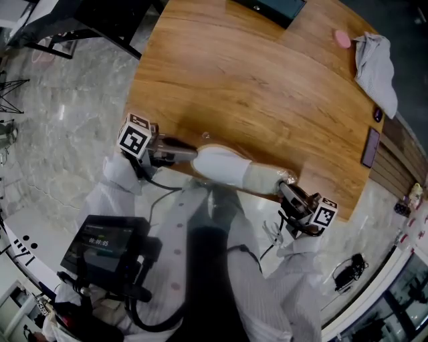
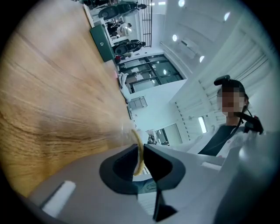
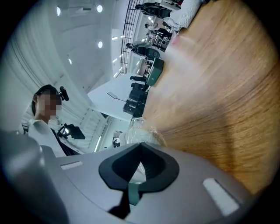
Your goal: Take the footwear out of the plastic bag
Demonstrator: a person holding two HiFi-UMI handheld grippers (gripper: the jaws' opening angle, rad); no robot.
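The footwear (image 1: 224,165), white with a beige part, lies in a clear plastic bag (image 1: 283,177) at the near edge of the wooden table (image 1: 254,87). My left gripper (image 1: 186,153) is at its left end. In the left gripper view, the left gripper (image 2: 139,148) is shut on a thin yellowish edge of the footwear (image 2: 139,157), with clear film around it. My right gripper (image 1: 289,192) is at the right end. In the right gripper view, the right gripper (image 3: 140,148) is shut on the crinkled plastic bag (image 3: 142,132).
A grey cloth (image 1: 376,63) and a pink object (image 1: 342,39) lie at the far right of the table, and a dark box (image 1: 274,7) lies at the far edge. A flat dark item (image 1: 370,147) rests near the right edge. The person's body is close behind the grippers.
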